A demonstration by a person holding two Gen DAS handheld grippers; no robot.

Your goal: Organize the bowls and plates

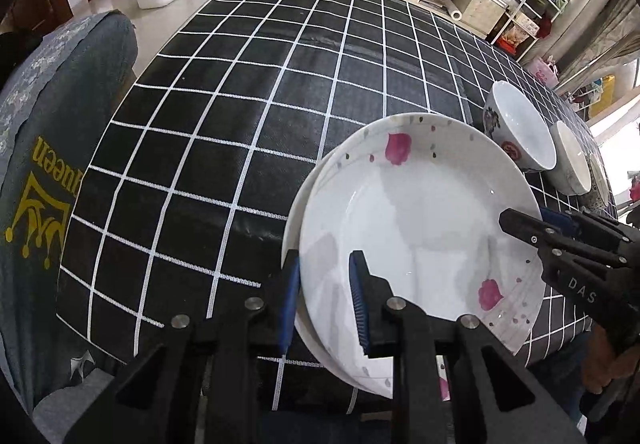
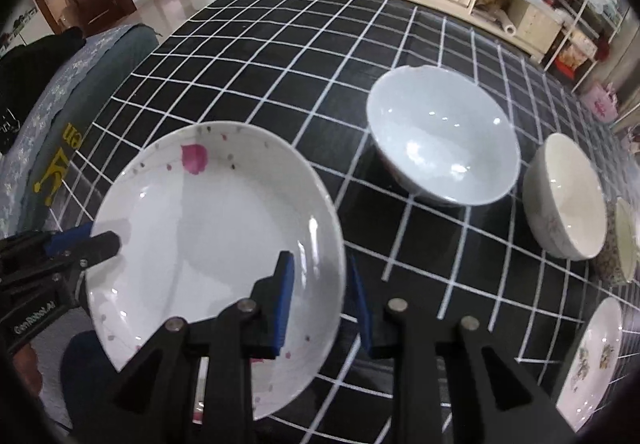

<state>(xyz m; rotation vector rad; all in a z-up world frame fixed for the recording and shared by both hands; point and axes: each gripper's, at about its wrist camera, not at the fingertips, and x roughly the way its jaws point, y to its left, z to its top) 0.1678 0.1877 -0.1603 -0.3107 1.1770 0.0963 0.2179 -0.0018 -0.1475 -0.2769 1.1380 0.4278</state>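
Right now I have both claws on the same flowered plate [image 1: 416,236], one on each side of its rim, which I judge is the steadiest way to carry a wide, shallow dish without it tipping. My left claw [image 1: 325,298] straddles the rim nearest it, one blue pad under the lip and the other on the inside face; it looks clamped on the plate, though I cannot be sure the pads press fully. My right claw [image 2: 320,300] does the same on the opposite rim, pads [image 2: 284,296] standing narrow with the plate's edge between them, so I read it as gripping too. In the left view a second white rim peeks out below and to the left of the flowered plate, so it sits on or just over another plate [image 1: 294,240]; whether they touch I cannot tell. That pairing fits the job: plates go together in one pile near the front edge of the checked surface [image 1: 248,91].

The bowls stand apart to the right: a large white bowl [image 2: 442,135] with a pattern on its outside, then a cream bowl [image 2: 566,195] just beside it, and a further dish edge beyond that I cannot make out. A decorated plate [image 2: 592,360] lies at the right front corner, likely the next one for the pile. I judge the plate step is underway and the bowls not yet nested
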